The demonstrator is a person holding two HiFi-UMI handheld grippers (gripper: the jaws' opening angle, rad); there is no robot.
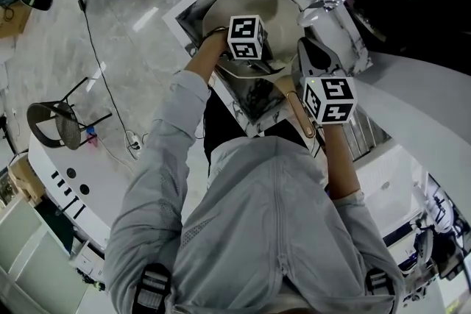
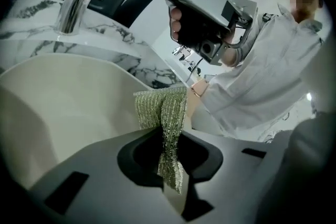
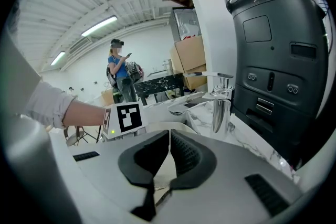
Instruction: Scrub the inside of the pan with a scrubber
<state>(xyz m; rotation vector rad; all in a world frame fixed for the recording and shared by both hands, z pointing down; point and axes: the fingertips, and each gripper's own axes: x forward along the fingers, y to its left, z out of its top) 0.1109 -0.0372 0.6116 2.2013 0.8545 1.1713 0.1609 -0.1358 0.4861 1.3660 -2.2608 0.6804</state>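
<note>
A cream pan (image 1: pixel 283 11) lies in the sink (image 1: pixel 182 11), its wooden handle (image 1: pixel 297 108) pointing toward the person. My left gripper (image 1: pixel 246 42) hovers over the pan's near side, shut on a silvery-green mesh scrubber (image 2: pixel 164 108). In the left gripper view (image 2: pixel 170 136) the scrubber hangs pinched between the jaws, in front of the pan's cream inside wall (image 2: pixel 63 107). My right gripper (image 1: pixel 313 73) is at the handle; in its own view (image 3: pixel 169 140) the jaws are shut, with a beige strip, the pan handle, showing between them. The pan's bottom is hidden.
A chrome faucet (image 3: pixel 219 99) stands over the marble sink surround (image 2: pixel 131 39), with a black appliance (image 3: pixel 273 60) behind it. The white counter (image 1: pixel 412 95) runs to the right. A person (image 3: pixel 121 73) stands far off in the room. A chair (image 1: pixel 59 121) is on the floor at left.
</note>
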